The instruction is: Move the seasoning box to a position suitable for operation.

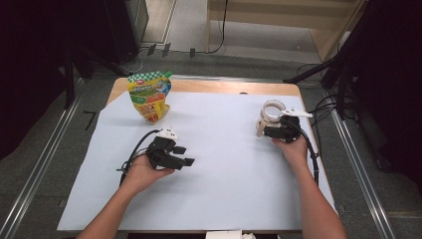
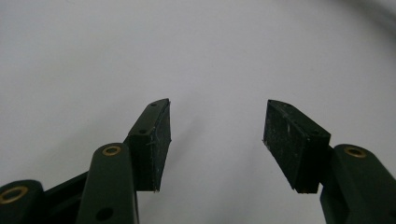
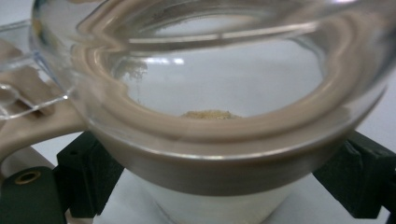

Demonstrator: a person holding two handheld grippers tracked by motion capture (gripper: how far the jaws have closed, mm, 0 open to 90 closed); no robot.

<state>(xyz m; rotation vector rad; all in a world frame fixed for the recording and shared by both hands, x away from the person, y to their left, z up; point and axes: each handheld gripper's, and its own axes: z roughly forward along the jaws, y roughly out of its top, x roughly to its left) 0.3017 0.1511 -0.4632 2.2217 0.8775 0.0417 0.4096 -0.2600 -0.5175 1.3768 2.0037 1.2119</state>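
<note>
Nearest the person, at about seven o'clock on the white sheet, the left gripper rests with its jaws apart and nothing between them, pointing toward three o'clock. Farther off at two o'clock, the right gripper is clamped around a clear jar, its mouth tilted up. Farthest, at eleven o'clock, a refill pouch stands upright, nearer the left hand.

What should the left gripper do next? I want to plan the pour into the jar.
Probably reach the left gripper toward the upright seasoning pouch: its jaws stand open on nothing above the white sheet, while the right gripper already clamps the clear open-lidded jar.
</note>
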